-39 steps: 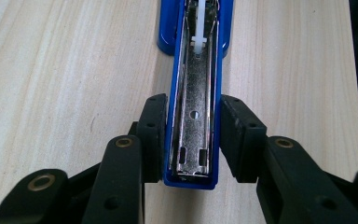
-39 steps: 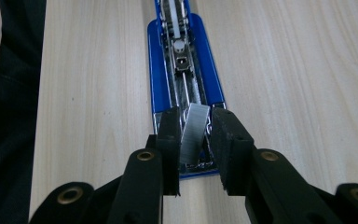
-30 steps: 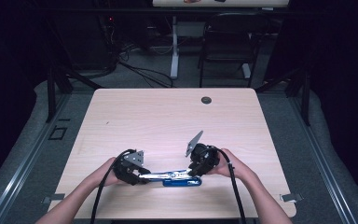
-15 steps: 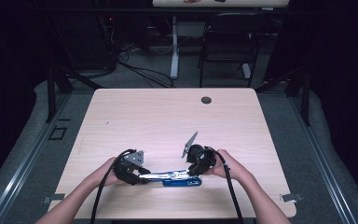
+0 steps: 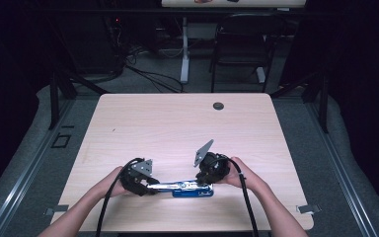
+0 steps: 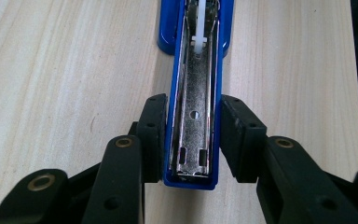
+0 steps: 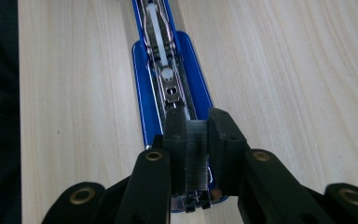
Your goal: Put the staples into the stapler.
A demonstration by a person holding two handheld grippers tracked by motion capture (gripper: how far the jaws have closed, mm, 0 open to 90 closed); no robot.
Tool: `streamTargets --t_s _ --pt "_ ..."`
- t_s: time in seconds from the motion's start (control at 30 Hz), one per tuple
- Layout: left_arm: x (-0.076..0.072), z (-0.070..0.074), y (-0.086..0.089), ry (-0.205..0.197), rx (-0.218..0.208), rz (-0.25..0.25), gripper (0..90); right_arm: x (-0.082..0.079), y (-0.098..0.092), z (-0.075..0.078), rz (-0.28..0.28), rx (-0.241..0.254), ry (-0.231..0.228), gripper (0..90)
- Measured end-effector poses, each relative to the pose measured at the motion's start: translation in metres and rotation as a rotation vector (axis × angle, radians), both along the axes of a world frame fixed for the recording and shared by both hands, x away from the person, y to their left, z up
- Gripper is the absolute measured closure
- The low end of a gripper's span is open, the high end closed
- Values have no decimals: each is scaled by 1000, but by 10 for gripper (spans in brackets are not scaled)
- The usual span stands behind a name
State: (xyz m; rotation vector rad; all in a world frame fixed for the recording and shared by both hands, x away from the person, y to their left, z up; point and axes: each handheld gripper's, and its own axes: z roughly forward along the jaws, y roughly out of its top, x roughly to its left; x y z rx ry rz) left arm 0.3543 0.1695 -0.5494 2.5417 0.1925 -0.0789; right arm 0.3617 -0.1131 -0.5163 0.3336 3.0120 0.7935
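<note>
A blue stapler (image 5: 192, 191) lies swung open and flat on the wooden table (image 5: 177, 128) near its front edge. My left gripper (image 5: 153, 186) is at the stapler's left end. In the left gripper view, the left gripper (image 6: 192, 135) has its pads pressed on both sides of the blue shell (image 6: 196, 88). My right gripper (image 5: 205, 180) is over the right end. In the right gripper view, its jaws have just been closing, and the right gripper (image 7: 196, 126) pinches a strip of staples (image 7: 196, 158) above the metal channel of the stapler (image 7: 144, 98).
A small black round cap (image 5: 218, 105) sits in the tabletop at the far right. The table's front edge runs just below my hands. Beyond the table's far edge are a dark chair (image 5: 237, 49) and cables on the floor.
</note>
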Motion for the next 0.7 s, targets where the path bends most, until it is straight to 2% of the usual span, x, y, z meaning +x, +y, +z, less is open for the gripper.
streamTargets --t_s 0.1,0.43,0.7 --pt "0 1 0 5 6 -4 635 0 -3 -3 10 19 2 786" --pt "0 0 0 1 6 -3 635 0 -6 -4 72 34 -19 786" --pt "0 1 -1 3 8 0 634 -1 -4 -7 128 12 -36 786"
